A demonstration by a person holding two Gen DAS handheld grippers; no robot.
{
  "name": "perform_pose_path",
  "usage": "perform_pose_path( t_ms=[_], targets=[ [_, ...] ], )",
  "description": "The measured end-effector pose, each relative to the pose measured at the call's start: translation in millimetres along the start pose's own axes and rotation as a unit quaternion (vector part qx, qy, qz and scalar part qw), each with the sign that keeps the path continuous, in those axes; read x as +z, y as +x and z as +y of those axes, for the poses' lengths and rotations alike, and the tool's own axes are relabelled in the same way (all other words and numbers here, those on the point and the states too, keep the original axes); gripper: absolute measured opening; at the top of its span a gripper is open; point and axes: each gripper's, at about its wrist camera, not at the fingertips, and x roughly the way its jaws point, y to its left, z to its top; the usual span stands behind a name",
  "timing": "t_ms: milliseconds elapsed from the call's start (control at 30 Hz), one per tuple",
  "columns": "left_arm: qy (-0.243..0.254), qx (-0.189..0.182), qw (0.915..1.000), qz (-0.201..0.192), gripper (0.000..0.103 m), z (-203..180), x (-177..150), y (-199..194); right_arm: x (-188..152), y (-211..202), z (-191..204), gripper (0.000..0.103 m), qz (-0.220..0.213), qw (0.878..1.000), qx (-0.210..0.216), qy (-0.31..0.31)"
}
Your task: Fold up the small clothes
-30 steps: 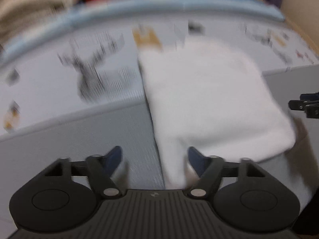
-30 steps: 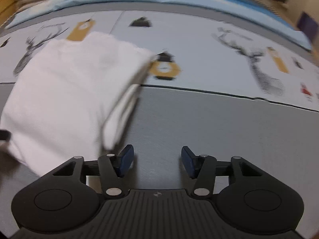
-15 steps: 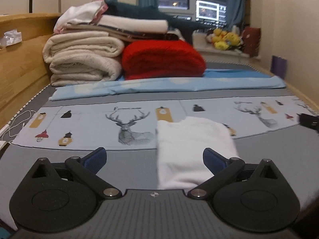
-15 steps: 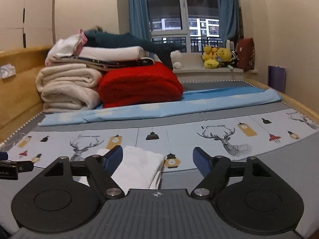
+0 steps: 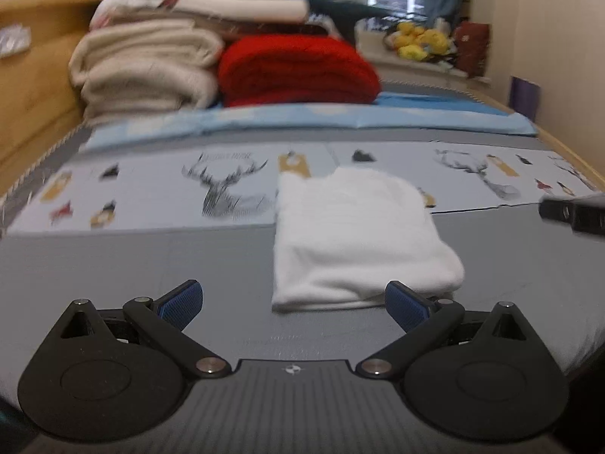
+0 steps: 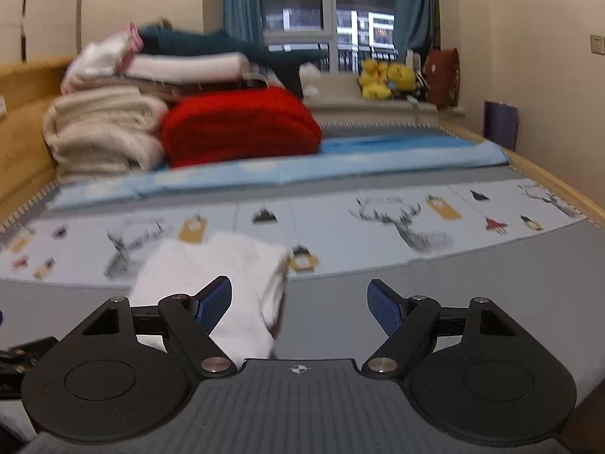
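Note:
A white garment (image 5: pixel 351 234) lies folded into a rectangle on the grey bed cover, its far edge on the deer-print sheet. My left gripper (image 5: pixel 294 304) hovers just in front of its near edge, jaws wide open, nothing between the blue pads. In the right wrist view the same white garment (image 6: pixel 223 276) sits ahead and left. My right gripper (image 6: pixel 299 304) is open and empty above the grey cover, its left pad in front of the cloth without touching it. The right gripper's tip (image 5: pixel 571 212) shows at the left view's right edge.
A deer-print sheet (image 5: pixel 151 189) and a light blue sheet (image 5: pixel 302 117) cross the bed. Behind them stand a stack of cream blankets (image 5: pixel 147 72) and a red blanket (image 5: pixel 298 72). A wooden bed frame (image 5: pixel 34 106) runs along the left, a windowsill with yellow plush toys (image 6: pixel 382 79) at the back.
Both grippers let go of the white garment, opened wide and drew back and up from it. The garment now lies folded and still on the bed.

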Motion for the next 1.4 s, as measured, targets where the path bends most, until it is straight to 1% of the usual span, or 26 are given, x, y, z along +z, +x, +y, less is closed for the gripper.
perform_pose_path(
  t_ms=[67, 200, 367, 467, 600, 833, 1400],
  targets=[
    [-0.012, 0.009, 0.9999, 0.006, 0.103, 4.0, 2.6, 6.4, -3.2, 7.7, 4.4, 0.080, 0.019, 1.000, 0.003, -0.009],
    [-0.015, 0.016, 0.9997, 0.009, 0.103, 1.8, 4.7, 12.9, -10.5, 17.3, 10.4, 0.080, 0.049, 0.998, 0.008, -0.023],
    [-0.024, -0.005, 0.9993, 0.027, 0.103, -6.0, 4.0, 20.7, -14.1, 22.2, 16.0, 0.080, 0.065, 0.997, 0.009, -0.043],
    [-0.018, -0.017, 0.9991, 0.033, 0.103, -12.2, 1.8, 24.2, -15.4, 23.2, 17.8, 0.080, 0.073, 0.996, 0.011, -0.043],
    [-0.014, -0.022, 0.9992, 0.030, 0.103, -15.5, 0.3, 25.9, -16.6, 23.1, 19.7, 0.080, 0.074, 0.996, 0.012, -0.049],
    [-0.023, -0.023, 0.9986, 0.041, 0.103, -14.0, -0.8, 32.5, -18.4, 27.4, 20.7, 0.080, 0.083, 0.995, 0.012, -0.048],
    [-0.024, -0.037, 0.9982, 0.040, 0.103, -16.0, -0.9, 34.3, -22.8, 31.2, 24.7, 0.080, 0.091, 0.994, 0.018, -0.065]
  ],
)
